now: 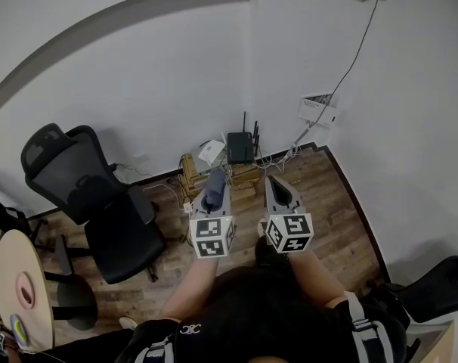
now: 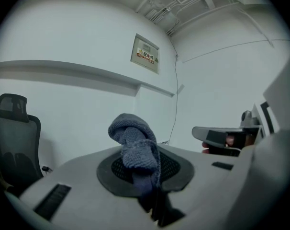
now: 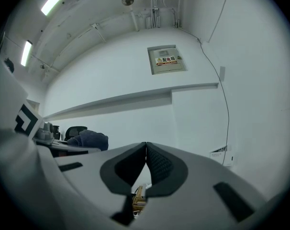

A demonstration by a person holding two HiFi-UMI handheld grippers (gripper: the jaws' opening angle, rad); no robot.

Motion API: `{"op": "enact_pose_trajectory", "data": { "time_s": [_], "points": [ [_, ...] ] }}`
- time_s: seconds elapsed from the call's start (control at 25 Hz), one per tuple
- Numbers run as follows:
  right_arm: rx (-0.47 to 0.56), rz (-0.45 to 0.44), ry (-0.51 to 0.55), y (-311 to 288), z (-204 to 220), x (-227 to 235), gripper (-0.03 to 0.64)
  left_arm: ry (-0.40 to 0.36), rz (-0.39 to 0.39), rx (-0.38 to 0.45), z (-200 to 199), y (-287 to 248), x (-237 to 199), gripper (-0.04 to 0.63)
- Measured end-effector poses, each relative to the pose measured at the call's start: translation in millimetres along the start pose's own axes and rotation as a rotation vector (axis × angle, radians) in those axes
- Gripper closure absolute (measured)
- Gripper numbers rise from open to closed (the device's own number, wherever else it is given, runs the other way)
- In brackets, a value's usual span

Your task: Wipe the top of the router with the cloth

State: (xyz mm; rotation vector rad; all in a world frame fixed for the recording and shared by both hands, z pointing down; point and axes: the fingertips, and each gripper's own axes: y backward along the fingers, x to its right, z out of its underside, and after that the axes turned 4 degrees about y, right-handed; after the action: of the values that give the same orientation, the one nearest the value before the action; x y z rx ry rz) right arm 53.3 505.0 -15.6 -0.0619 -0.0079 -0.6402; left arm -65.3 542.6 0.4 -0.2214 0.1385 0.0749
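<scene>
A black router (image 1: 241,147) with upright antennas stands on a low wooden stand (image 1: 191,171) in the room's corner. My left gripper (image 1: 213,190) is shut on a grey-blue cloth (image 1: 215,181), which bunches up above the pads (image 2: 135,150). It hangs short of the router, on the near left. My right gripper (image 1: 278,191) is shut with nothing in it, jaws touching at the tips (image 3: 146,150), also short of the router. From the right gripper view the cloth (image 3: 90,139) shows at the left.
A white box (image 1: 211,152) sits on the stand left of the router, among cables (image 1: 286,157). A black office chair (image 1: 93,203) stands at the left on the wood floor. A round table edge (image 1: 21,290) is at far left. White walls meet behind the router.
</scene>
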Motion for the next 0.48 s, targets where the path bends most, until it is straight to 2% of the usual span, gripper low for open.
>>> {"op": "enact_pose_trajectory", "data": {
  "time_s": [0.48],
  "points": [
    [-0.004,-0.042,-0.018,-111,10,47,0.617,-0.012,-0.031,-0.026,-9,-112,-35,0.543]
  ]
}}
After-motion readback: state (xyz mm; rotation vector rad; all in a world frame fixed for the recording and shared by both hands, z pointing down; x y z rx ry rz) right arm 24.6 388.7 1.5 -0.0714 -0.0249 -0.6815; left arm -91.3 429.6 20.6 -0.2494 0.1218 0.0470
